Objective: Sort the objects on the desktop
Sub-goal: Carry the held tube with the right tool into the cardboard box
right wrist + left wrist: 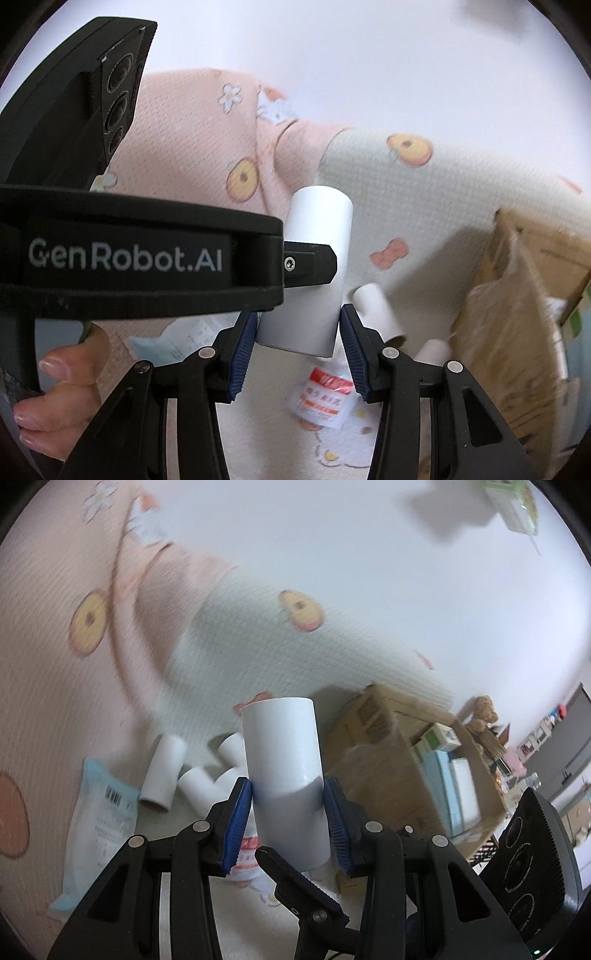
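Observation:
My left gripper (287, 818) is shut on a white plastic tube (282, 760) and holds it upright above the mat; its blue pads (240, 812) press both sides. In the right wrist view the same tube (317, 236) sits between my right gripper's (298, 354) open fingers; the right pads (352, 354) stand a little apart from its lower end. One right finger crosses under the tube in the left view. More white tubes (162, 771) lie on the mat behind, also seen in the right wrist view (376, 310).
An open cardboard box (406, 771) with packets inside stands at right, also in the right view (517, 317). A pale blue packet (99, 827) lies at left. A red-and-white sachet (325, 395) lies below the grippers. The pink and white patterned mat (55, 686) covers the surface.

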A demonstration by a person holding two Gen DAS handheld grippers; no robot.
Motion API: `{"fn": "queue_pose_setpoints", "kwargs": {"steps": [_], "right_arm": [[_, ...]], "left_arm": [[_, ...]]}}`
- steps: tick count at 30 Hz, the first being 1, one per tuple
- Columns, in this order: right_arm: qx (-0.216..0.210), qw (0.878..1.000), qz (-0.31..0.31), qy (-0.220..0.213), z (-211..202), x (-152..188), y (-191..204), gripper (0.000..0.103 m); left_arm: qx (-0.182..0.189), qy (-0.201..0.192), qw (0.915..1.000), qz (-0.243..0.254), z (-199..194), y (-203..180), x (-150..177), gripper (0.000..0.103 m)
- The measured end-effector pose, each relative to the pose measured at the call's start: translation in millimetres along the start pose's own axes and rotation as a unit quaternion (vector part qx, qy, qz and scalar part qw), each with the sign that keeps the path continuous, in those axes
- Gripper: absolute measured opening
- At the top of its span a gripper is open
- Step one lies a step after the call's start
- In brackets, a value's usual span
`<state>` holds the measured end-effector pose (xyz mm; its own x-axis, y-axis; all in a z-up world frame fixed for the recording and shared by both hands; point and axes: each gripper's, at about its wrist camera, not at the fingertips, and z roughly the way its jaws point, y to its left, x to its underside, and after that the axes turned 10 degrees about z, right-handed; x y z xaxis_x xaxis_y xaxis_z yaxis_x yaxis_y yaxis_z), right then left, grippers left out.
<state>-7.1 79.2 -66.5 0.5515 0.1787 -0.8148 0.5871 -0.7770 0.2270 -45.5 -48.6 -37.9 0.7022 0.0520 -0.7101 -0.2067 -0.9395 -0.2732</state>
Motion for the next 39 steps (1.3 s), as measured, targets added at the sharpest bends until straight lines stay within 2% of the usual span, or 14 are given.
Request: {"fn": "queue_pose_setpoints", "kwargs": {"steps": [9,16,21,25,26,27,34,39], "right_arm": [[0.015,1.0,0.017,-0.012,-18,-22,-4,0.043],[0.027,0.999,0.016,-0.006,-25,-37,-6,0.043],[0.022,1.0,0.017,-0.009,-19,-55,-13,0.043],[0.025,1.0,0.015,-0.012,-13,-80,-23,0.043],[0.028,0.999,0.013,-0.016,-23,-65,-36,0.043],[0.031,0.999,0.009,-0.018,-27,-64,-38,0.043],[0.031,0.999,0.026,-0.022,-34,-81,-78,0.043],[0.033,0.998,0.042,-0.021,-50,-89,-93,0.043]], "left_arm": [[0.005,-0.012,0.999,0.043,-9,-26,-19,0.044],[0.039,-0.006,0.9988,0.029,-7,-26,-35,0.044],[0.062,-0.02,0.9975,0.026,-9,-33,-46,0.044],[0.065,-0.033,0.9965,0.041,-12,-44,-55,0.044],[0.066,-0.035,0.9962,0.046,-12,-48,-58,0.044],[0.068,-0.036,0.9957,0.05,-11,-51,-62,0.044],[0.111,-0.031,0.9919,0.052,7,-66,-85,0.044],[0.13,-0.017,0.9895,0.061,22,-82,-97,0.044]]}}
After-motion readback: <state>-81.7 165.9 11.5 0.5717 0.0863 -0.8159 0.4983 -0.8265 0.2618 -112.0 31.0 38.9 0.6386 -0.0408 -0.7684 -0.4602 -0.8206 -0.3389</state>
